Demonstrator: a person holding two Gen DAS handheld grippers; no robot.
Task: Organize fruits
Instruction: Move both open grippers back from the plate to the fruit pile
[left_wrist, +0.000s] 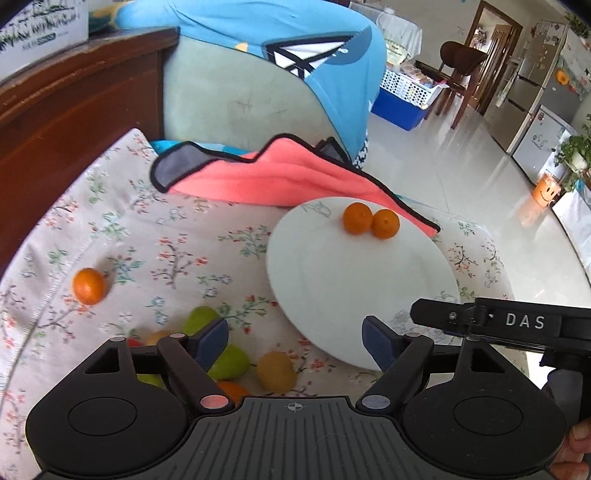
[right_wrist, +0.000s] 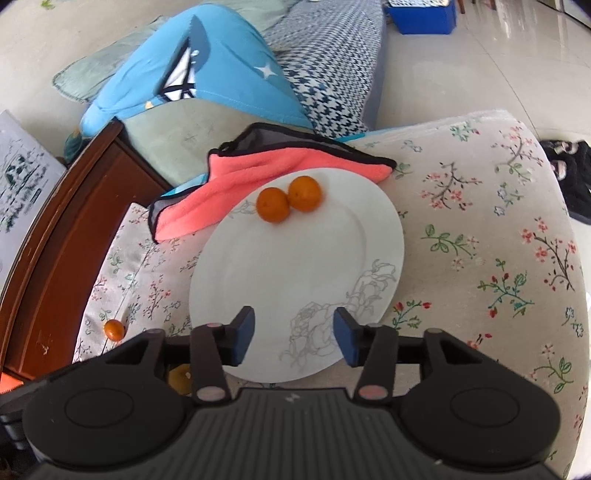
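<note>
My left gripper has jaws wide, empty; just ahead lies a small yellow-green oval fruit, light, firm, apt to roll. I'd pinch its middle. Right gripper gapes over the white ceramic plate.

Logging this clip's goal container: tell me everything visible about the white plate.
The white plate is round and glossy, ceramic by its look, with grey line-drawn flowers on its rim. It lies on the floral cloth, its far edge overlapping the pink towel. Two oranges touch each other near its far edge; otherwise bare.

Coral cloth, floral cushion, blue pillow, wooden frame
</note>
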